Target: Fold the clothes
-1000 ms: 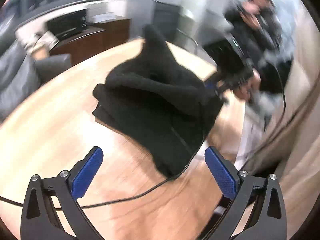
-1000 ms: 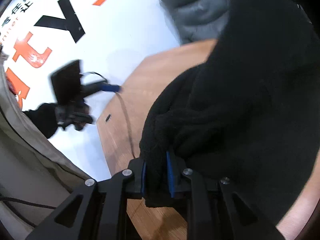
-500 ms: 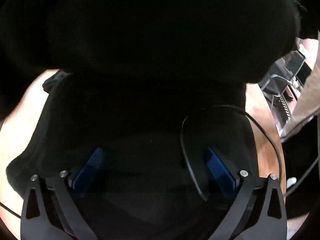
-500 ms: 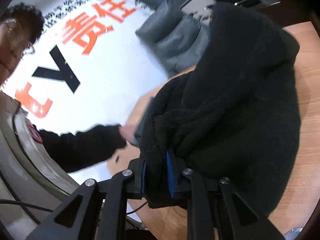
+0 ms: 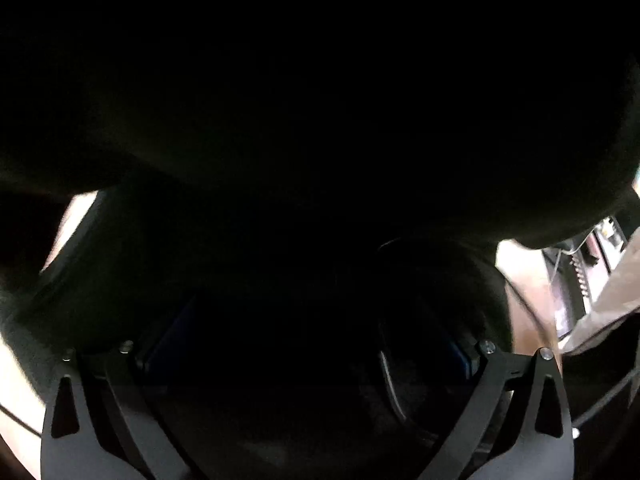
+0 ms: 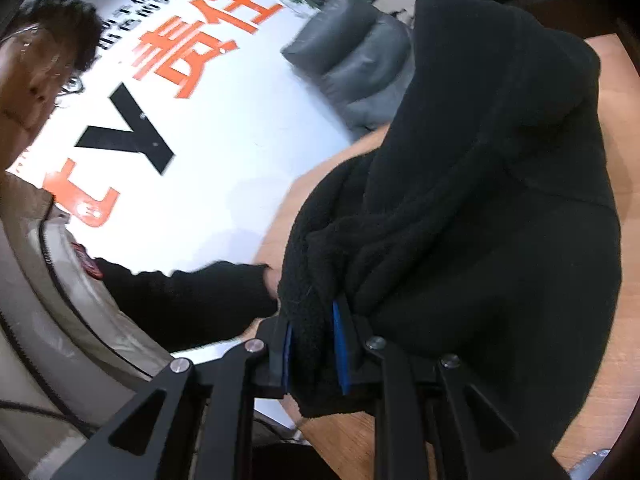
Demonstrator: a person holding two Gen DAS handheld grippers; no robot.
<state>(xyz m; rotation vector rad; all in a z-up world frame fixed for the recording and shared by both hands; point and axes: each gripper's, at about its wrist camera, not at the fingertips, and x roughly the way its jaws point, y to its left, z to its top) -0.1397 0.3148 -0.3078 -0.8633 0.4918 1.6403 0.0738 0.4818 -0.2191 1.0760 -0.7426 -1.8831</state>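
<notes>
A black fleece garment [image 6: 500, 220] lies heaped on the round wooden table [image 6: 616, 340]. My right gripper [image 6: 314, 354] is shut on a thick bunched edge of it, and the blue pads [image 6: 342, 350] press the fleece from both sides. The held edge is raised, so a fold hangs over the rest. In the left wrist view the garment [image 5: 320, 120] fills nearly everything and is very dark. My left gripper [image 5: 314, 350] is open with its fingers wide apart, pushed in low under the raised fold. Fleece lies between its fingers, but the pads [image 5: 460, 356] do not press on it.
A person's black sleeve [image 6: 192, 300] reaches to the garment's left edge, with a beige jacket [image 6: 60, 320] behind it. A black cable [image 5: 386, 364] loops near my left gripper's right finger. Grey cushions [image 6: 352, 64] and a white surface with orange lettering [image 6: 200, 60] lie beyond the table.
My left gripper has gone forward and down from open table into the garment's fold, darkening its view. The right gripper kept its grip and rolled slightly. The sleeve has come up to the garment.
</notes>
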